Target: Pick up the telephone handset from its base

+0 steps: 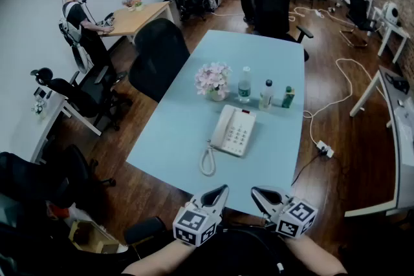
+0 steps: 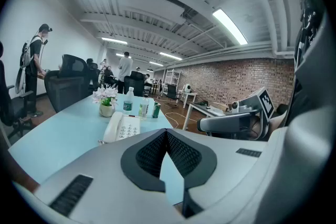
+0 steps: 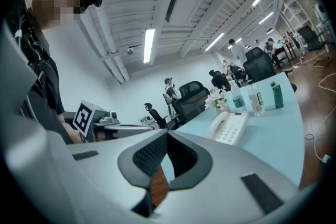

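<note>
Nothing's really started yet. The left gripper (image 1: 218, 192) and right gripper (image 1: 260, 194) hang at the near edge of the table (image 1: 278, 139), well short of the phone. Both have their jaws pressed together with nothing in them. The handset (image 1: 220, 125) sits in its cradle on the left side of the base (image 1: 239, 132), with the cord (image 1: 207, 161) looping off the near end. My guess for next: reach forward, open one gripper over the handset's middle, clamp, then lift straight up so the cord doesn't drag the base.
</note>
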A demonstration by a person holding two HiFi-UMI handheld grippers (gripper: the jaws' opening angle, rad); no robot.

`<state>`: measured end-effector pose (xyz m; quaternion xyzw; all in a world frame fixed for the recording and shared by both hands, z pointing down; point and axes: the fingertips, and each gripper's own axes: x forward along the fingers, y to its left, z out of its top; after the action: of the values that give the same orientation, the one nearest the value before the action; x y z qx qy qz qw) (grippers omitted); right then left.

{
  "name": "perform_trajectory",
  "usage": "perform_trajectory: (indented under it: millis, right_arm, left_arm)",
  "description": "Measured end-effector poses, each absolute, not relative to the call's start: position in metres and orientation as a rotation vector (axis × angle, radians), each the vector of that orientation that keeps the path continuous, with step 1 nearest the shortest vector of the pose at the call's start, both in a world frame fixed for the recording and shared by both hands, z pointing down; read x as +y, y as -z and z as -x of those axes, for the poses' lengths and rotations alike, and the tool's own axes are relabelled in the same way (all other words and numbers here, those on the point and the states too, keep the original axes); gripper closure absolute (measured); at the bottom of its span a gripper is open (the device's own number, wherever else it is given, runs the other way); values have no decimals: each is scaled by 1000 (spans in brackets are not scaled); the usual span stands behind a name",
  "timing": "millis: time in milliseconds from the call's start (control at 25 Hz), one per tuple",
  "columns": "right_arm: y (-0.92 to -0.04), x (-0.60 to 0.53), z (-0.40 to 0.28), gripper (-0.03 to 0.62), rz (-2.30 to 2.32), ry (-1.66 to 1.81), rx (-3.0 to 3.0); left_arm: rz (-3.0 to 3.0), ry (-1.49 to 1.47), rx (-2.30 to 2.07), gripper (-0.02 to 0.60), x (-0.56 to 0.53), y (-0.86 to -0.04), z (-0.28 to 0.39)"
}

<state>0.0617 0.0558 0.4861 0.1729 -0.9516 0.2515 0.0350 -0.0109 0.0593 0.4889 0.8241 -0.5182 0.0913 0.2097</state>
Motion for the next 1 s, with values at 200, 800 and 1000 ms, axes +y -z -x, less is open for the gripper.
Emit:
perform_trajectory:
  millis: [200,800,1000]
  right_arm:
    - [-485,34,-53,583,-569,-759,-2921]
    - [-494,-23,-38,583,-746,-793,-2872]
    - [-494,-39,-28,583,-799,-792,-2852]
  left_arm:
    - [-2312,-252,-1429,583,34,-484,21]
    - [-2348,-274,-1332,583,-41,-494,49]
    - [-2343,-292,-1334,583,-68,-496,67]
